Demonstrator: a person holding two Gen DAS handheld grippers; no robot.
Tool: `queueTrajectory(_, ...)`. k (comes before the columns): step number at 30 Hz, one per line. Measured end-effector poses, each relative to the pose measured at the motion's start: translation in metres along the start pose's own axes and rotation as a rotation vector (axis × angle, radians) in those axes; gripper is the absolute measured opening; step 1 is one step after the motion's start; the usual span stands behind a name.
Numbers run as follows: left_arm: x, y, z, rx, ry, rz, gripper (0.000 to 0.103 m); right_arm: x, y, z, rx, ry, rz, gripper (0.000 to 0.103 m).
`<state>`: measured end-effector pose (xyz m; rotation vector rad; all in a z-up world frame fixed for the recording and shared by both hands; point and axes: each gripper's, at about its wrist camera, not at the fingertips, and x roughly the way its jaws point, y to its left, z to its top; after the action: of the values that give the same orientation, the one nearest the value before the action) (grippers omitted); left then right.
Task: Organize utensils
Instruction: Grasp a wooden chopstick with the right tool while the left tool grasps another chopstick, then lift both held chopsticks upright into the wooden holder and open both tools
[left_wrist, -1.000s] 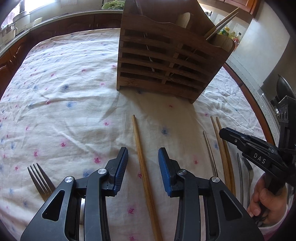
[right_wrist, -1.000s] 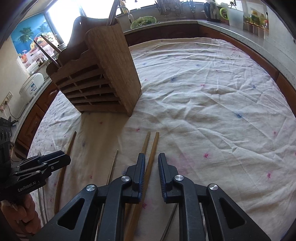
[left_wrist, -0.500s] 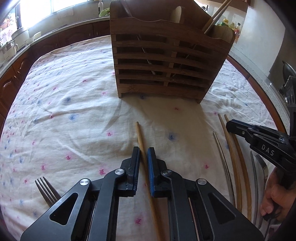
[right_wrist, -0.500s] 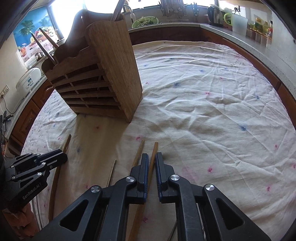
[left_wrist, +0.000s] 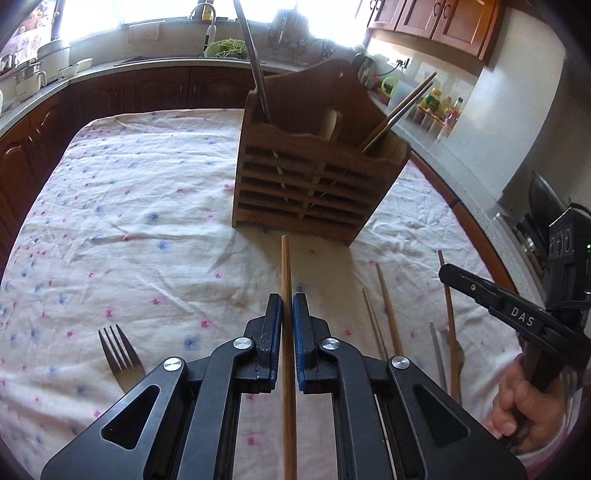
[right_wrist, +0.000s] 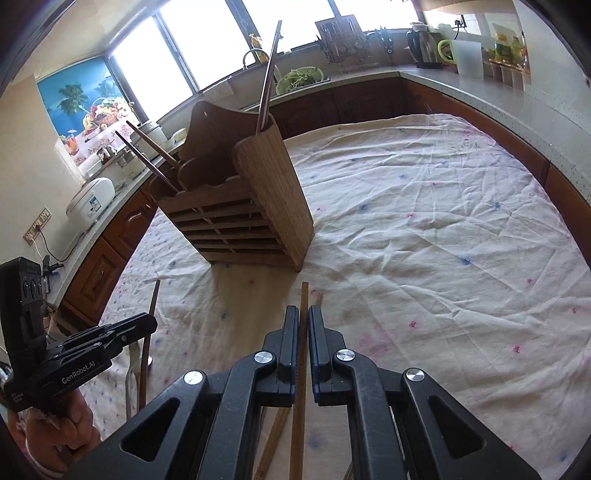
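Both grippers are closed, each pinching one thin brown wooden chopstick: left gripper (left_wrist: 287, 306) holds one (left_wrist: 285, 266), right gripper (right_wrist: 303, 319) another (right_wrist: 304, 299). Keep each stick straight and carry it high over the slatted wooden holder (left_wrist: 314, 184) on the bench, then drop it in beside the two chopsticks (left_wrist: 399, 110) already standing there.

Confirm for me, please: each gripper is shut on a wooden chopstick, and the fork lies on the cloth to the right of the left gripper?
Not quite: the left wrist view shows the fork on the cloth to the left of the left gripper, not the right. The rest holds: that gripper is shut on a wooden chopstick, and the right gripper on another chopstick.
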<state>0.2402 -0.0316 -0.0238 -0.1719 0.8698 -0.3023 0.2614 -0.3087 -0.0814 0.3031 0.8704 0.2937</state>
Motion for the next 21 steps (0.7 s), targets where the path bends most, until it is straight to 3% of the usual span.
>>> queueTrajectory(6,-0.045,0.002,-0.003,-0.03,-0.079,-0.051,0.005,-0.043,0.009,0.003,-0.013,-0.087,0.025,0.005)
queueTrajectory(21,-0.112,-0.008,-0.019,-0.029,-0.211,-0.118,0.005,-0.129,0.027,0.002,-0.04,-0.267,0.076,0.005)
